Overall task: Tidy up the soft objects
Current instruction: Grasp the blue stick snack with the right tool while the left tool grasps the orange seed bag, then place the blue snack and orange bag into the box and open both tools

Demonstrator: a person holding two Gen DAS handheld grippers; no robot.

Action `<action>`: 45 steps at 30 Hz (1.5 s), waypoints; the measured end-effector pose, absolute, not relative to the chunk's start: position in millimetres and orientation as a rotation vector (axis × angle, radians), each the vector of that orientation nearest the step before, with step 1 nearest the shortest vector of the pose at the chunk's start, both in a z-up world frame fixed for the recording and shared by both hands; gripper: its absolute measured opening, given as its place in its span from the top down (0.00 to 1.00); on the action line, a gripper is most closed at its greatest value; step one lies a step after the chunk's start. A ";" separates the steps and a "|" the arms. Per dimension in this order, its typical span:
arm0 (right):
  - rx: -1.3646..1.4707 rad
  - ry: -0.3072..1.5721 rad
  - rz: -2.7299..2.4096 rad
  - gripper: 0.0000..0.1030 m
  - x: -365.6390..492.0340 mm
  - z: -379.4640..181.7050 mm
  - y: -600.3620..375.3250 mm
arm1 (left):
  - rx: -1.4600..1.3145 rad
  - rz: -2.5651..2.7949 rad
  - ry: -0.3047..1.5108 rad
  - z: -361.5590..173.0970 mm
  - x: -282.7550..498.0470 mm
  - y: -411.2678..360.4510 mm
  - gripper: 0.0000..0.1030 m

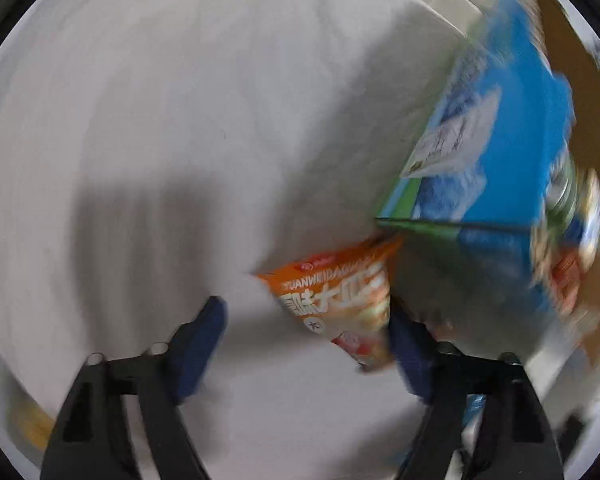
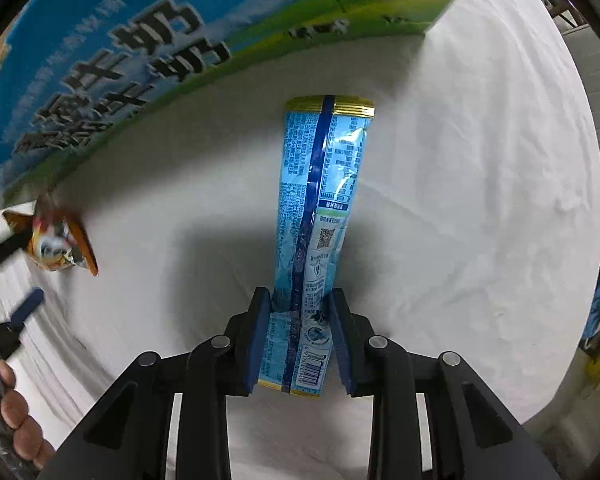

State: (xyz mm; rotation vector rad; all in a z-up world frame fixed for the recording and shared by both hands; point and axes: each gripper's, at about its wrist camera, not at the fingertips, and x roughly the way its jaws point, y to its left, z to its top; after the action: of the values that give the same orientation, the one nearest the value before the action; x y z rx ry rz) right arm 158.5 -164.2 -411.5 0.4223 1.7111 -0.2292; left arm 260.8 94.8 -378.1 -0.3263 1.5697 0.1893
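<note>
Blue snack packet (image 2: 320,208), light and crinkly, sits pinched near its end seam in the right claw (image 2: 300,336); the left claw (image 1: 308,320) gapes beside the orange snack bag (image 1: 340,296).

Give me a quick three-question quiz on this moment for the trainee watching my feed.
1. True or false: the right gripper is clamped on the light blue packet.
2. Which item lies between the left gripper's open fingers? A) orange snack bag B) blue carton C) nothing
3. Fill in: everything rests on a ___ cloth.

Key: 1 true; 2 A; 3 white.
</note>
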 end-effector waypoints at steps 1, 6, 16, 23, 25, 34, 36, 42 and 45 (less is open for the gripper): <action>0.416 1.716 -0.224 0.69 157.3 -411.3 -164.6 | -0.297 0.180 1.576 -378.0 260.3 94.9 0.25; 0.372 1.735 -0.202 0.69 158.1 -412.9 -161.6 | -0.254 0.104 1.611 -379.4 264.2 95.4 0.24; 0.363 1.775 -0.172 0.69 158.3 -428.7 -149.0 | -0.233 -0.027 1.671 -399.9 268.9 62.7 0.60; 0.212 1.800 -0.077 0.68 141.9 -423.8 -140.0 | 0.166 -0.184 1.665 -401.3 237.2 11.3 0.58; 0.211 1.787 -0.074 0.68 139.4 -422.4 -137.1 | 0.104 -0.179 1.705 -409.1 239.3 12.1 0.51; 0.356 1.778 -0.125 0.64 125.8 -431.0 -160.2 | 0.144 -0.148 1.646 -409.7 222.0 0.8 0.51; 0.349 1.780 -0.138 0.66 125.0 -429.9 -160.1 | 0.132 -0.144 1.644 -407.9 218.2 -3.7 0.59; 0.311 1.766 -0.138 0.72 132.6 -422.0 -155.5 | 0.154 -0.126 1.621 -404.5 196.5 -9.6 0.62; 0.299 1.750 -0.123 0.73 142.9 -414.8 -160.3 | 0.166 -0.125 1.603 -395.8 176.7 -17.2 0.64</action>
State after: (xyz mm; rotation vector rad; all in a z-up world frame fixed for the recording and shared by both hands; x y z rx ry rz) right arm 142.9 -160.3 -414.8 0.2991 1.7498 -0.1227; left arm 176.7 -17.2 -395.8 0.1663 1.6031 -0.1245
